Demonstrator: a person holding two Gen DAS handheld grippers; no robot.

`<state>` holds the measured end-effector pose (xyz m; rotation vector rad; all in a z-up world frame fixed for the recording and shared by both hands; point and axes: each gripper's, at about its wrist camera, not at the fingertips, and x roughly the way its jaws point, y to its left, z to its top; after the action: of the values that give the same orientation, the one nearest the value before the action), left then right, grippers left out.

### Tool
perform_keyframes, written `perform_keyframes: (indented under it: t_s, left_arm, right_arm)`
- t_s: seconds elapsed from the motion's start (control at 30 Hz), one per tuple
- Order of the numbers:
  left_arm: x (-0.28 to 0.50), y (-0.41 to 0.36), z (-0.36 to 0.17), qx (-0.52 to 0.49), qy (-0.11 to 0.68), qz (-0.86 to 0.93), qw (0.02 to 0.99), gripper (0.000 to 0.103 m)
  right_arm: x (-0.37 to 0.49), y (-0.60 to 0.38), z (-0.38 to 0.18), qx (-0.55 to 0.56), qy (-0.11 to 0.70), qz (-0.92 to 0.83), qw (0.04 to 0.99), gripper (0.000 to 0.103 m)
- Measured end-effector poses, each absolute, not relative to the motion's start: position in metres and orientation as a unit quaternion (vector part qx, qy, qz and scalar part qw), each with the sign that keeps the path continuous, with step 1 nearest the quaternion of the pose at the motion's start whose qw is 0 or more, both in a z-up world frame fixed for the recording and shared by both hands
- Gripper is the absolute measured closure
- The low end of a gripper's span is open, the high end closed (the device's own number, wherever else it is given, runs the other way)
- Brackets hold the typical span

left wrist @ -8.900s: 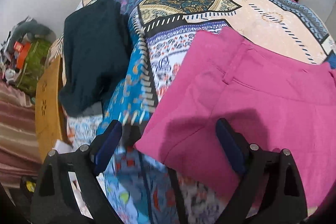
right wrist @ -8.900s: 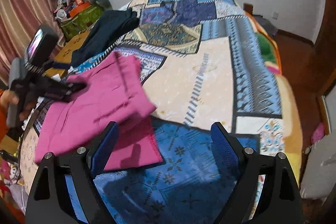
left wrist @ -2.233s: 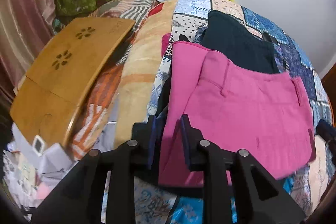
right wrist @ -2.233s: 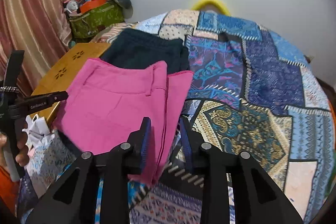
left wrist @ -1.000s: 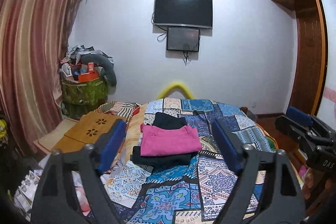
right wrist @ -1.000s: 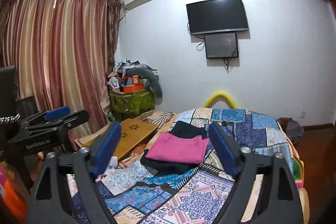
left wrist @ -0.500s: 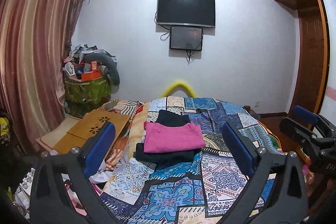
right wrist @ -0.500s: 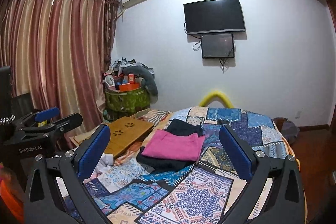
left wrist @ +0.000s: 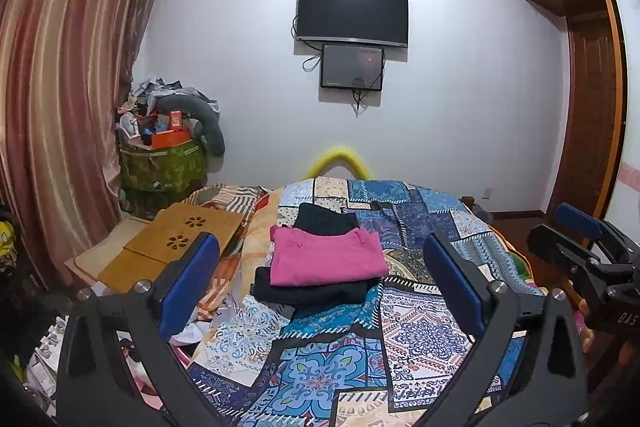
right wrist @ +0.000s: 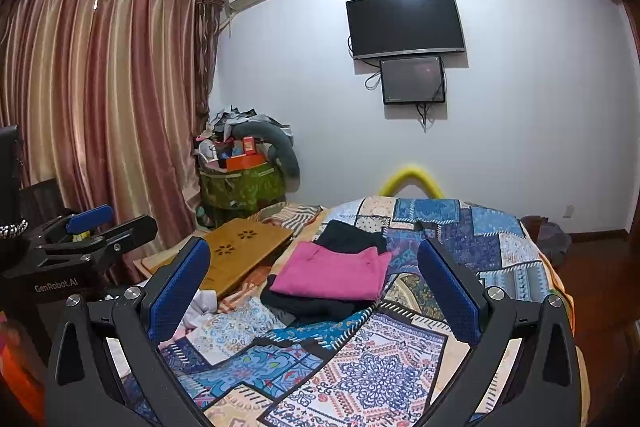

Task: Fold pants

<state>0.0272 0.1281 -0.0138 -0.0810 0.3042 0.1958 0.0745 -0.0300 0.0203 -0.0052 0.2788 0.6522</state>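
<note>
Both tools are held back from the bed (left wrist: 420,311), pointing slightly downward across it toward the far wall.

Left tool (left wrist: 320,283): jaws wide apart, nothing between the blue pads (left wrist: 188,283). Over the last second they have been opening; half a second ago they had already reached this spread.

Right tool (right wrist: 316,291): jaws also wide apart and empty, blue pads (right wrist: 452,291) clear of all cloth. Same opening over the last second. It also shows at the right edge of the left view (left wrist: 580,251).

Pink pants (left wrist: 326,257): folded into a flat rectangle, lying on top of a folded dark garment (left wrist: 312,291) on the patchwork bedspread, left of the bed's middle. A second dark garment (left wrist: 326,221) lies just behind, touching the pink fold's far edge. In the right view the pink pants (right wrist: 336,273) sit the same way, well apart from both tools.

Change against about two seconds ago: then each tool was nearly closed on an edge of the pink pants, close over the cloth. Now both stand off, the whole room in view. About nine seconds ago the pants lay half folded on the bedspread, apart from the dark garment.

Surroundings: wooden lap desk (left wrist: 180,239) left of the bed, television (left wrist: 352,13) on the far wall, striped curtain (left wrist: 52,99) at left.
</note>
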Motion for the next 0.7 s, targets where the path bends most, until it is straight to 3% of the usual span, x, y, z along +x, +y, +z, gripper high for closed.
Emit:
perform_keyframes:
  t_s: [0.7]
  left_arm:
    - [0.0308, 0.1212, -0.0152, -0.024, 0.153, 0.083, 0.984, 0.0]
  right_arm:
    - [0.0732, -0.0326, 0.0244, 0.0, 0.141, 0.32, 0.937, 0.0]
